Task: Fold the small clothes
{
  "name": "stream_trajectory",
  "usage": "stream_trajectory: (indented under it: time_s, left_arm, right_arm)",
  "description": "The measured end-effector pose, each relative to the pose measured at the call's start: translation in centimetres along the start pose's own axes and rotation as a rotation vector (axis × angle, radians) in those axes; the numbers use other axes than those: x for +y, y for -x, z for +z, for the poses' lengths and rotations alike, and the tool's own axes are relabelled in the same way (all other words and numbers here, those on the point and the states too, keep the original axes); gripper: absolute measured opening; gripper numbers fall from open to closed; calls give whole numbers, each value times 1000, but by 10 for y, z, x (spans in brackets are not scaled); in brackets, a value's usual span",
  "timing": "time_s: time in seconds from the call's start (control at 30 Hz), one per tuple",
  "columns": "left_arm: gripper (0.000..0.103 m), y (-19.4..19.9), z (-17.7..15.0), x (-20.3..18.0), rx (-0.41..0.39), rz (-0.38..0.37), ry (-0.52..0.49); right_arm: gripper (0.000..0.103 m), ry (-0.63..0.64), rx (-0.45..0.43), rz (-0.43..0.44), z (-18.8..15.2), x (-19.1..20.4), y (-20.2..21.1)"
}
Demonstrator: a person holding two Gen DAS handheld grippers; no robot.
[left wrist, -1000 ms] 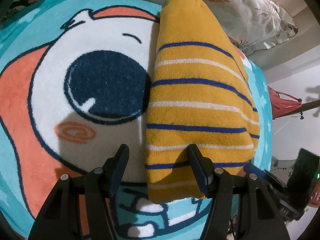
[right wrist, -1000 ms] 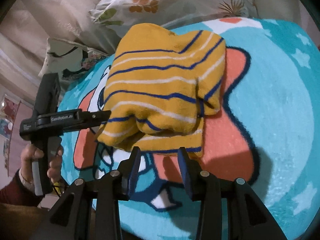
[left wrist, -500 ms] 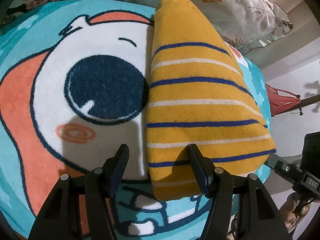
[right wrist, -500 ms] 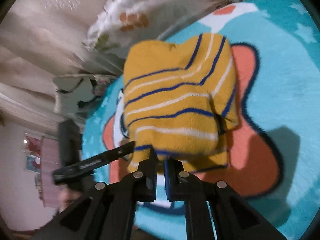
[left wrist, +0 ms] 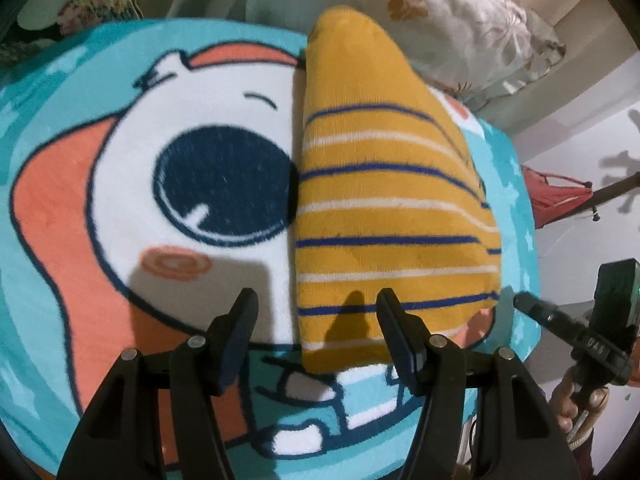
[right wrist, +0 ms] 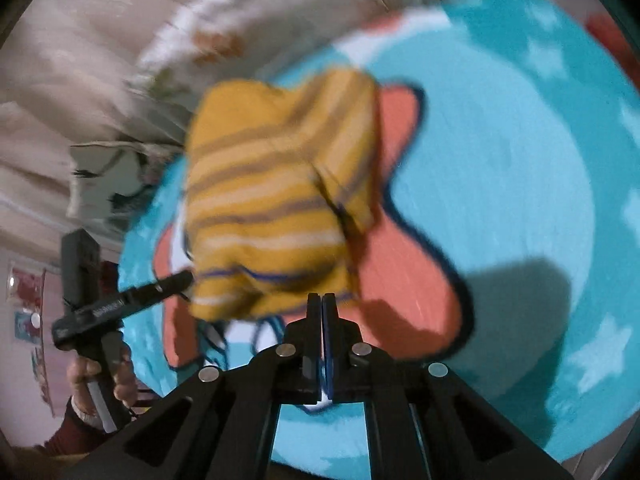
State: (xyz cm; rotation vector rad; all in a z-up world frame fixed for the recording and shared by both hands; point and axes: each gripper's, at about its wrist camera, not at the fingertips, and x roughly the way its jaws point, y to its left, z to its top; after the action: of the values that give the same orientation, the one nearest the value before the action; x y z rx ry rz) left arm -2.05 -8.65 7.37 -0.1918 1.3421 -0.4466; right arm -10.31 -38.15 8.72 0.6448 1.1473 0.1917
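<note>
A mustard-yellow knit garment (left wrist: 384, 208) with blue and white stripes lies folded on a cartoon rug (left wrist: 120, 208). My left gripper (left wrist: 316, 310) is open, its jaws wide apart just above the garment's near edge, holding nothing. In the right wrist view, which is motion-blurred, the garment (right wrist: 276, 208) lies ahead of my right gripper (right wrist: 322, 300). Its jaws are pressed together and no cloth shows between them. The right gripper also shows at the right edge of the left wrist view (left wrist: 532, 306).
The round rug (right wrist: 520, 200) is turquoise with a white, orange and navy cartoon face. Floral pillows (left wrist: 460, 20) lie behind it. A red object (left wrist: 560, 196) stands past the rug's right edge. The hand holding the left gripper (right wrist: 100, 312) shows in the right wrist view.
My right gripper closed from open to shut and pulled back from the garment's near edge. My left gripper stayed open and backed away slightly. The garment has settled flat.
</note>
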Motion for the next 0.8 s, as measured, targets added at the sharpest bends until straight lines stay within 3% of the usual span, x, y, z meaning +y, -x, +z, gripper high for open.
stream_trajectory:
  time_s: [0.03,0.07,0.13,0.17,0.2,0.33,0.4,0.5,0.53,0.6,0.67,0.8]
  left_arm:
    - [61,2,2,1,-9,-2,5]
    - [61,3,4,1,-17,-2,13]
    - [61,4,9,5,-24,3,36]
    - [61,4,10,5,-27,2,44]
    - [61,6,11,6,-32,3,51]
    - [64,17,18,17,-60,16,68]
    - [66,17,25,24,-64,22,80]
    - [73,5,39,18,-71,10,69]
    - [75,0,45,18,-74,-5,61]
    - [76,-10,56,19,-76,-53,56]
    - [80,-25,67,19,-67,-104,64]
    - [87,-47,80,17,-59,-195,59]
  right_arm:
    - [23,-1,-10,3,4,2,-2]
    - [43,-5,-12,-10,7,4,-9]
    - [49,5,-13,-39,13,12,-29]
    - [43,5,5,-41,15,12,-40]
    - [7,-11,55,-17,16,9,-53]
    - [7,-45,89,-68,11,-7,-57]
    - [7,-3,77,-124,12,-8,-45]
    - [11,0,-6,-68,26,-9,-19]
    - [18,-14,-36,-49,34,-11,-14]
    - [71,-32,-91,-30,49,-15,-11]
    - [75,-27,-117,-26,64,-19,-22]
    - [75,-88,-70,43,97,-36,-64]
